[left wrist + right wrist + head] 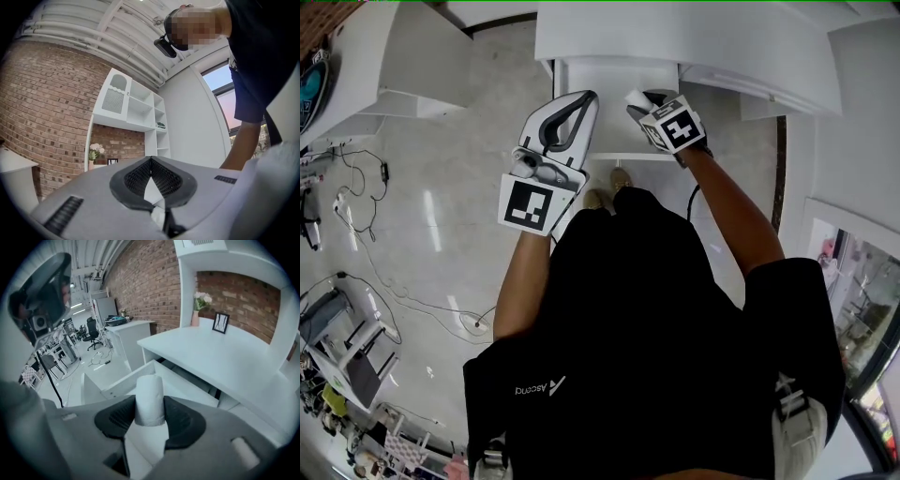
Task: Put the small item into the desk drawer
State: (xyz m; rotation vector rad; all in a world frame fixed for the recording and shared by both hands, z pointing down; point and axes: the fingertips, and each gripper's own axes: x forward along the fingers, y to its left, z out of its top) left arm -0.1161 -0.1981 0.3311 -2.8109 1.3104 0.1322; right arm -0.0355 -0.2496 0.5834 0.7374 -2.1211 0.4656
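The small item (149, 397), a short white roll, stands upright between the pads of the right gripper (149, 417), whose jaws are set wide apart and closed against its two sides. In the head view the roll (636, 97) pokes out past the jaw tips, with the gripper's marker cube (677, 127) just behind it.

Roll and gripper hang over the open drawer (123, 380), a white box pulled out from under the front edge of the white desk (211, 352). From above, the roll sits over the right part of the drawer (614, 80), inside its walls; whether it touches the drawer's bottom cannot be told.

The left gripper (151, 161) is raised just beside the drawer's left wall in the head view. Its jaw tips meet, leaving only a small triangular gap behind them, and nothing is held there.

At the back edge of the desk, against the brick wall (145, 282), stand a vase of pale flowers (198, 305) and a small picture frame (220, 322) near each other. The person's shoes (609, 187) show on the pale floor below the drawer's front, and loose cables (366, 234) lie well to the left.
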